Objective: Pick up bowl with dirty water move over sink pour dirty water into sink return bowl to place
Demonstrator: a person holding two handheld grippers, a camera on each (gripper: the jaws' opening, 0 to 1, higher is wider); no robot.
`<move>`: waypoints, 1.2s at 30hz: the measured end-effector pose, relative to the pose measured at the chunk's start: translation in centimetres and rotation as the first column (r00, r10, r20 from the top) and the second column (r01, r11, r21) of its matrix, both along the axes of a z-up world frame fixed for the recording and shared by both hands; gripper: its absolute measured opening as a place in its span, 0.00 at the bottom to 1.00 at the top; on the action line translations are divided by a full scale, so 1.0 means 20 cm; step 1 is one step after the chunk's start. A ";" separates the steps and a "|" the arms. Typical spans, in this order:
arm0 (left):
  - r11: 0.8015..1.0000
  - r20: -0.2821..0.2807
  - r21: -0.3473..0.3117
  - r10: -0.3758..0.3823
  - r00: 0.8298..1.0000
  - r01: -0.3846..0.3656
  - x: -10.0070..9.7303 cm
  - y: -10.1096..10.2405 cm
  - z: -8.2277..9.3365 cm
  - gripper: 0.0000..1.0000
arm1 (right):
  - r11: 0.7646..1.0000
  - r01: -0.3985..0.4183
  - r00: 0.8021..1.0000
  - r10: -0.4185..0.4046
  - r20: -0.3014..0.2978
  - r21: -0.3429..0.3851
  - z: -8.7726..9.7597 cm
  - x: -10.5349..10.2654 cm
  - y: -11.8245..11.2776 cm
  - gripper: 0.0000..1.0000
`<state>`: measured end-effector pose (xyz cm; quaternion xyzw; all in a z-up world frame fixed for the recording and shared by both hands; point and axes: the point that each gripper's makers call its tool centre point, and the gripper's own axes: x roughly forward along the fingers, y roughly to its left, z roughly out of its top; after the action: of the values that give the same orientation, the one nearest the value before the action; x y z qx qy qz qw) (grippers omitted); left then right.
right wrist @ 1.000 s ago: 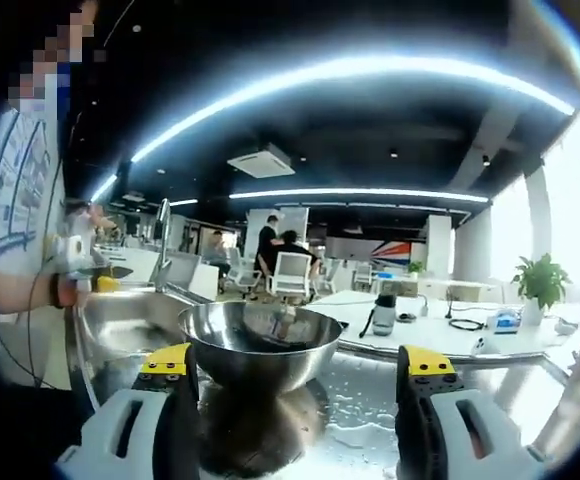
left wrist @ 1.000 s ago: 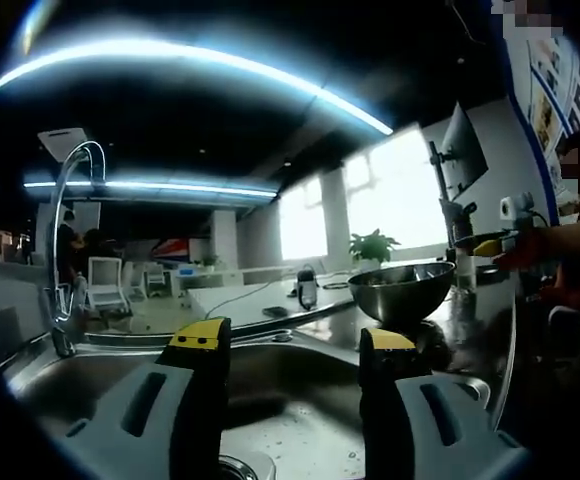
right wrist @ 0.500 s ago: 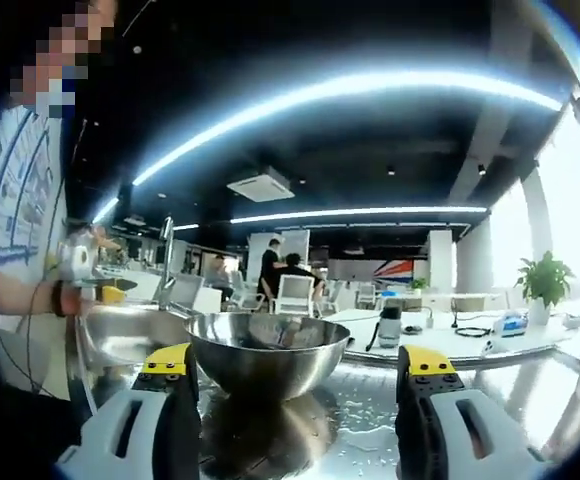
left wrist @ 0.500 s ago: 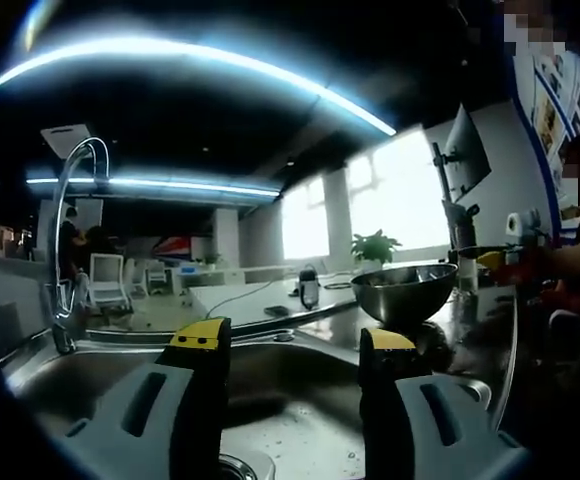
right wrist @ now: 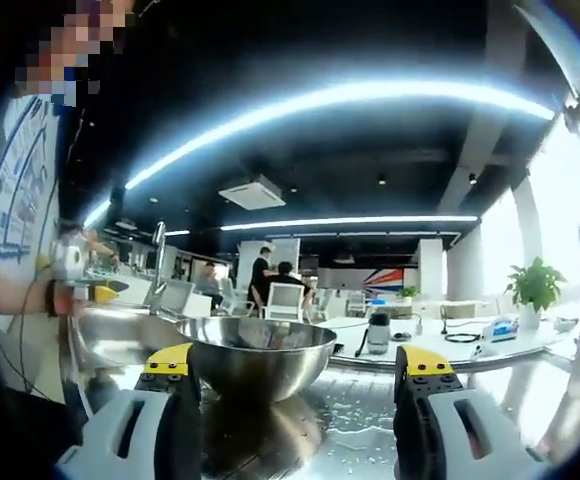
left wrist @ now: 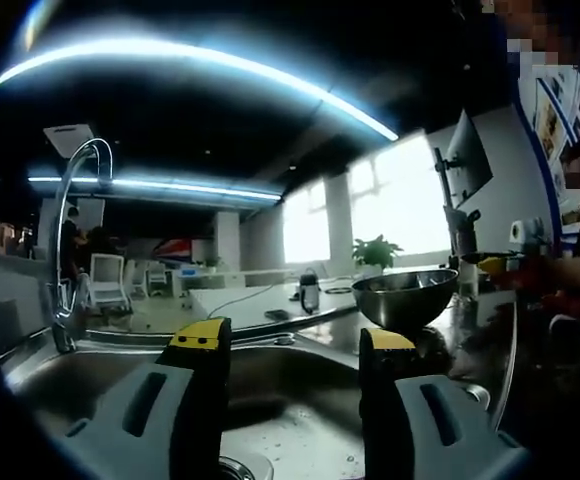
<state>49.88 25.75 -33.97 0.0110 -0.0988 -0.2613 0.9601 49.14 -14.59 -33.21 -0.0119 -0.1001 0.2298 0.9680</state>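
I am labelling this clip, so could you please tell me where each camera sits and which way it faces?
Left gripper view: rides the left gripper, over the sink, facing the faucet; open fingers show.
Right gripper view: rides the right gripper, low over the wet counter, facing the bowl; open fingers show.
Shared: bowl, sink, faucet.

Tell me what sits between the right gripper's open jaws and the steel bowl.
Nothing but wet steel countertop in the right gripper view. The round stainless steel bowl stands just beyond the right gripper, nearer its left jaw, with no object in the gap.
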 end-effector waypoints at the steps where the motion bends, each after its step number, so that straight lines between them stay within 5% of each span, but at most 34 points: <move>1: 1.000 0.000 0.006 -0.002 1.000 0.002 0.00 0.00 0.00 0.49 | 1.000 -0.006 1.000 0.006 -0.002 0.007 0.00 0.00 0.00 0.72; 11: 1.000 -0.001 -0.002 -0.003 1.000 0.003 0.00 0.00 0.00 0.49 | 0.997 0.003 1.000 -0.004 -0.013 -0.077 -0.05 0.00 0.06 0.69; 19: 1.000 0.000 -0.005 -0.003 1.000 0.003 0.00 0.00 0.00 0.49 | 1.000 -0.016 1.000 0.016 -0.019 -0.003 -0.03 -0.01 0.02 0.70; 36: 1.000 -0.001 -0.006 -0.003 1.000 0.003 0.00 0.00 -0.01 0.49 | 0.998 -0.059 0.998 0.059 -0.035 -0.017 -0.04 -0.01 0.05 0.70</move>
<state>49.81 25.81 -34.07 0.0080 -0.0991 -0.2627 0.9597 48.84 -13.50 -34.09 -0.0139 -0.0815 0.2594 0.9622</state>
